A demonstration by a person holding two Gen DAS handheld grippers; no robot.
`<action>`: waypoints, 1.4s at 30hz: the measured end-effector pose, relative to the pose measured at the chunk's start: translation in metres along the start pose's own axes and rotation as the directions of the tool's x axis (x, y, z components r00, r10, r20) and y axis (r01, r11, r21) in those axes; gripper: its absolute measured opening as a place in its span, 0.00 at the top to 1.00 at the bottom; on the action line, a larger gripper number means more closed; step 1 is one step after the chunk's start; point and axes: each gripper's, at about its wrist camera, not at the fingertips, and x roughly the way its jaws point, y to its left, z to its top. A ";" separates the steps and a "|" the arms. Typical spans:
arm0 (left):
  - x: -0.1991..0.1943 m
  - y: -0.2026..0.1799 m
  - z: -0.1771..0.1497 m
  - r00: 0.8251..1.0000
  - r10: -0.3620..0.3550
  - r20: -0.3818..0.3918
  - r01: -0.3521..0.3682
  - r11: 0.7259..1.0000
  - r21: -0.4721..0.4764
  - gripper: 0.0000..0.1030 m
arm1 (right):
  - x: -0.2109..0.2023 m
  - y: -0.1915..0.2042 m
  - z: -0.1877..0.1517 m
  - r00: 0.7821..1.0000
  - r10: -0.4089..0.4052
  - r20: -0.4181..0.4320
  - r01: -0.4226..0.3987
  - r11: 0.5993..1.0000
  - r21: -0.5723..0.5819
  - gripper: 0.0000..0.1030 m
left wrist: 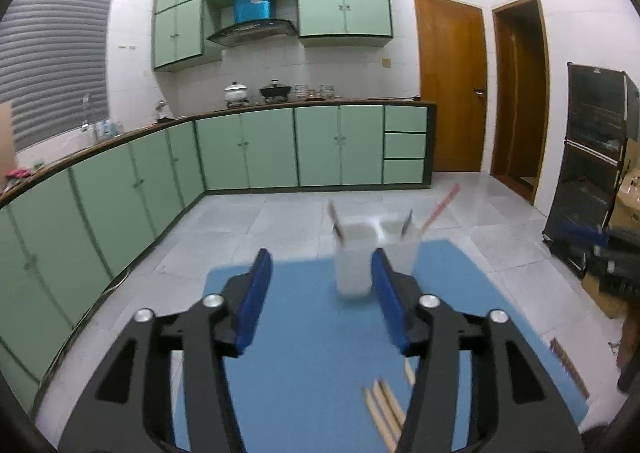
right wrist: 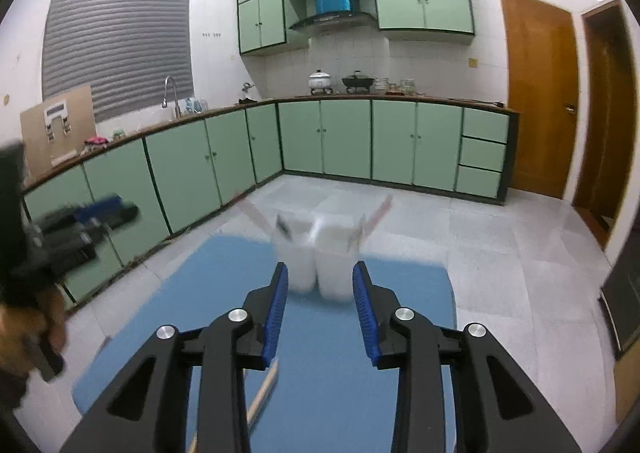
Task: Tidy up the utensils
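Green cabinets (left wrist: 256, 149) and pale floor tiles (left wrist: 460, 249) frame a blue mat (left wrist: 304, 333) that serves as the work surface. At the mat's twelve-o'clock edge stand two white holder cups (left wrist: 354, 265), side by side and touching or nearly so; each already has a utensil or two leaning out, blurred, one reddish stick (left wrist: 440, 209) slanting toward one o'clock. Loose wooden chopsticks (left wrist: 384, 409) lie flat on the mat at about five o'clock in the left wrist view, partly under the left gripper's frame. In the right wrist view a single pale stick (right wrist: 266, 389) shows at about seven o'clock, just below the finger on that side.

Left gripper (left wrist: 322, 301) stands about half open with nothing between its blue pads. Right gripper (right wrist: 320, 313) is narrower, also empty.

The step in hand looks like reaching for the loose chopsticks. Doing it well likely calls for:
- dropping the nose lower, since both tools point past the sticks toward the cups;
- straddling one stick across its width, near mid-length, so it stays balanced;
- closing only once a pad sits on each side, as thin sticks lying flat slip out easily;
- keeping the two grippers apart, since the sticks lie close together between them.
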 end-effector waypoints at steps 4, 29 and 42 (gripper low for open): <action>-0.050 -0.003 -0.070 0.999 0.024 -0.034 -0.026 0.999 -0.041 0.46 | -0.021 0.031 -0.098 0.998 -0.010 -0.066 0.013 0.998 0.057 0.68; -0.056 -0.053 -0.213 0.937 -0.068 -0.343 0.051 0.997 -0.058 0.45 | -0.022 0.032 -0.201 0.972 -0.055 -0.227 0.092 0.983 0.157 0.54; -0.041 -0.064 -0.222 0.915 -0.064 -0.399 0.049 0.998 -0.046 0.44 | -0.010 0.054 -0.209 0.973 -0.014 -0.232 0.028 0.998 0.056 0.54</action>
